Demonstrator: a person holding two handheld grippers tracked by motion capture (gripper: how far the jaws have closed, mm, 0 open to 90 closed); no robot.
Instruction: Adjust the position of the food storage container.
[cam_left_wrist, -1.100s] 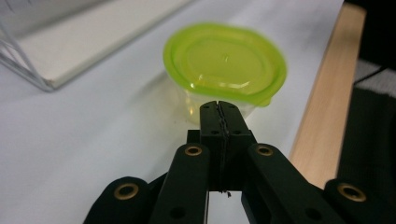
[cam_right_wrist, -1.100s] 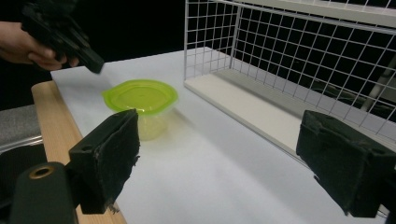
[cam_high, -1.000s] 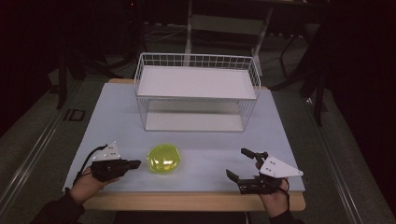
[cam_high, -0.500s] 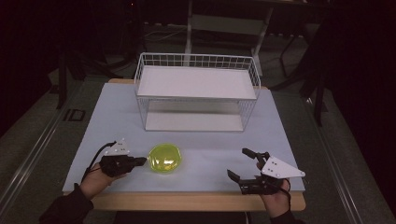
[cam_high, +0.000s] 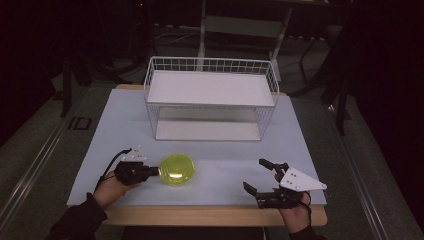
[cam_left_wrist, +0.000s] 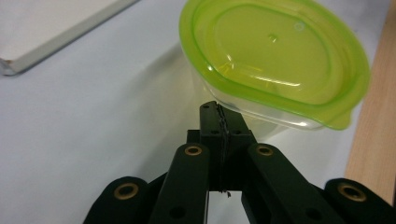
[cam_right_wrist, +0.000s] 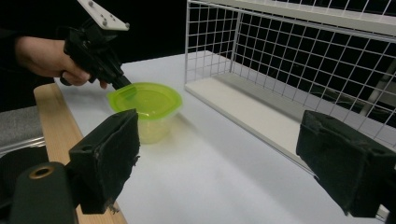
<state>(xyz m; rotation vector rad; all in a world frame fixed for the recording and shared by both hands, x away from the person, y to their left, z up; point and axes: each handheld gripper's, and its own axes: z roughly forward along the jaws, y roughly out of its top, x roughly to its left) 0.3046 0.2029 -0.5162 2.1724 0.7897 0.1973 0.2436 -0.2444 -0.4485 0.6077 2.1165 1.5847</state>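
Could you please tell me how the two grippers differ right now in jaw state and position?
The left gripper has its jaws shut and its tip at the rim of the green-lidded container; the right gripper has its jaws wide open with nothing between them, apart from the container. Both are hand-held, low over the table.

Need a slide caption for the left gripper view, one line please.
Left gripper, jaws closed, at the rim of a green-lidded clear container on the white table.
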